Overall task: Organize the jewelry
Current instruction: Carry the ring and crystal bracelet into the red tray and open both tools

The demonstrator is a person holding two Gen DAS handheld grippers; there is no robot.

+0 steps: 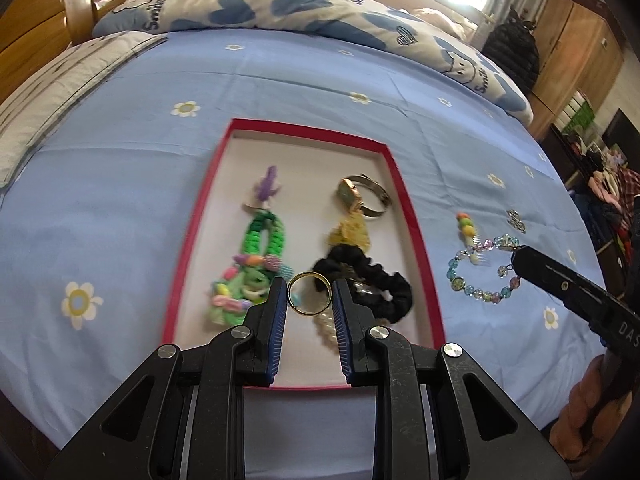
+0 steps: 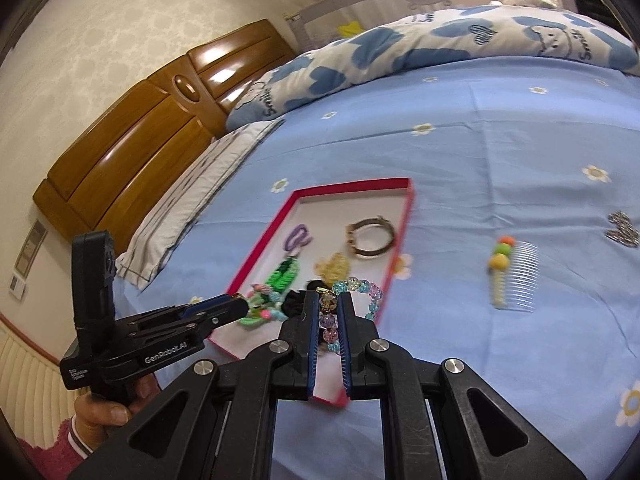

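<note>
While the left gripper (image 1: 310, 294) clamps the thin, hard, slippery gold ring (image 1: 310, 294) across its band above the red-rimmed shallow cardboard tray (image 1: 416, 224), the right gripper (image 2: 330, 312) pinches the limp pastel glass-bead bracelet (image 2: 362, 290) over that tray's right edge.

You had the tray (image 1: 416, 216) lying on the bed sheet (image 1: 120, 200), with the watch (image 1: 362, 196), scrunchie (image 1: 384, 284) and woven charms (image 1: 264, 240) in it. Your left gripper (image 1: 310, 296) held the ring (image 1: 310, 294) above the tray's near end. To its right, the comb (image 1: 470, 236) lay on the sheet, and your right gripper (image 2: 330, 312) held the bead bracelet (image 1: 480, 276) beside it.
</note>
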